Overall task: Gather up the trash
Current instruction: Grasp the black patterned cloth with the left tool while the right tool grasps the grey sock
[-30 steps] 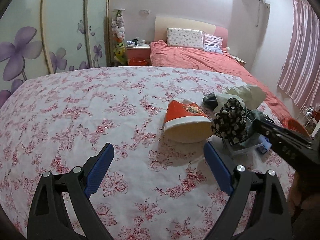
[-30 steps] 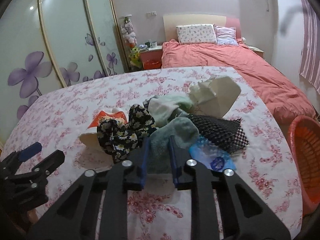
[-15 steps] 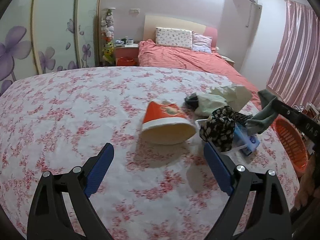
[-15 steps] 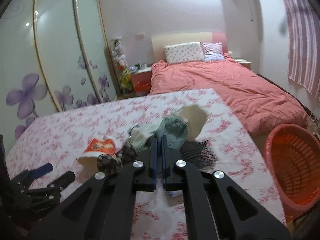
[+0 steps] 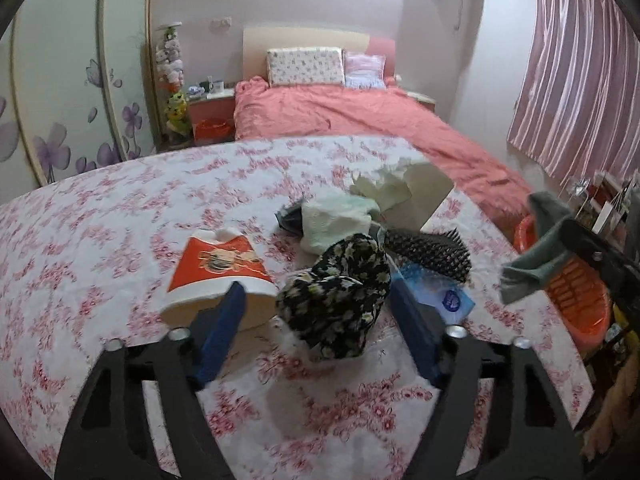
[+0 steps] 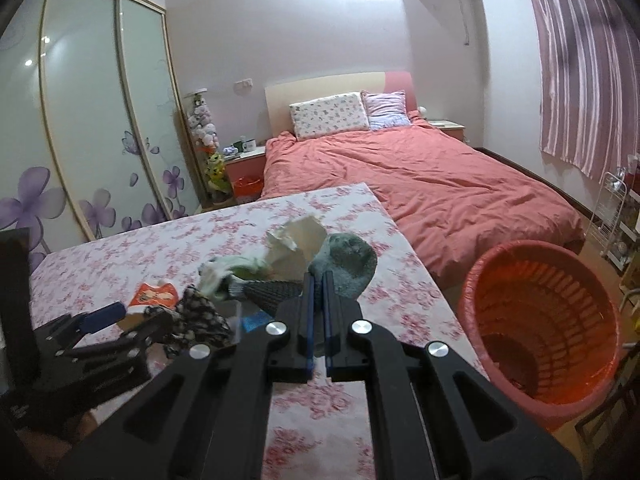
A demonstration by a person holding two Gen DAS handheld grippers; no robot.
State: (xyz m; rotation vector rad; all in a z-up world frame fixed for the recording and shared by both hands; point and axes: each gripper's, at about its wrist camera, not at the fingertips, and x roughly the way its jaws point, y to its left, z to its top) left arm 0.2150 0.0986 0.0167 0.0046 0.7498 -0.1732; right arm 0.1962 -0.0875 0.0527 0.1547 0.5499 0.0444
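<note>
My left gripper [image 5: 316, 284] hangs low over the flowered tablecloth [image 5: 120, 220]. Its jaws are closing, with a black floral cloth [image 5: 336, 300] between the blue pads; they do not press on it. A red paper cup [image 5: 218, 276] lies on its side just left of that cloth, partly behind the left pad. My right gripper [image 6: 318, 278] is shut on a grey-green sock [image 6: 346, 266] and holds it in the air right of the pile. In the left wrist view that sock [image 5: 536, 252] hangs in front of the orange basket [image 5: 576, 292].
Crumpled white paper [image 5: 404, 188], a pale green cloth [image 5: 336, 220], black netting [image 5: 428, 248] and a blue plastic wrapper [image 5: 440, 298] lie behind the floral cloth. The orange basket [image 6: 540, 320] stands on the floor off the table's right edge. A red bed [image 6: 440, 192] lies beyond.
My left gripper has moved up to the pile and its jaws have narrowed around the floral cloth. The right gripper has lifted the sock off the pile and swung right, nearer the basket.
</note>
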